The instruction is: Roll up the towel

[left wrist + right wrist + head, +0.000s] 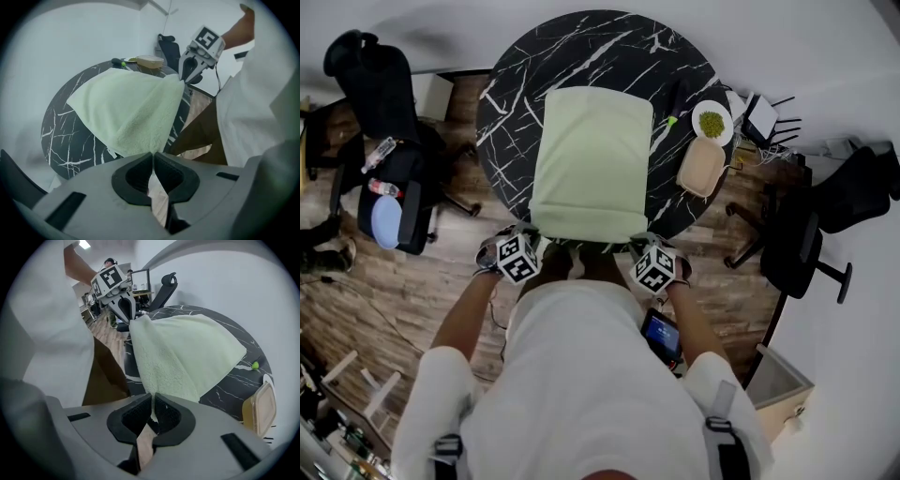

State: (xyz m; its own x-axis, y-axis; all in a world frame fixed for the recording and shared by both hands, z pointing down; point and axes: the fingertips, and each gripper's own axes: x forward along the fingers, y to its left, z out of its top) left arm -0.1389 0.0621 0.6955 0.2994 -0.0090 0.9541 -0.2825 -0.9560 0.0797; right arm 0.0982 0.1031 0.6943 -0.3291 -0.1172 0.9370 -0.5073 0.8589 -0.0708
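I'm clamping the left gripper [153, 158] and right gripper [152, 400] each onto a near corner of the pale green towel [592, 159], which lies flat on the round worktop [609, 47]. It looks soft, light and floppy, so I judge the corners the best hold for rolling

I see a pale green towel [592, 159] on a black table [511, 103] veined with white, beside a white plate [727, 134] of green bits and a beige box [701, 167].

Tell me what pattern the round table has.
The table is black with white marble veins, clearest in the head view.
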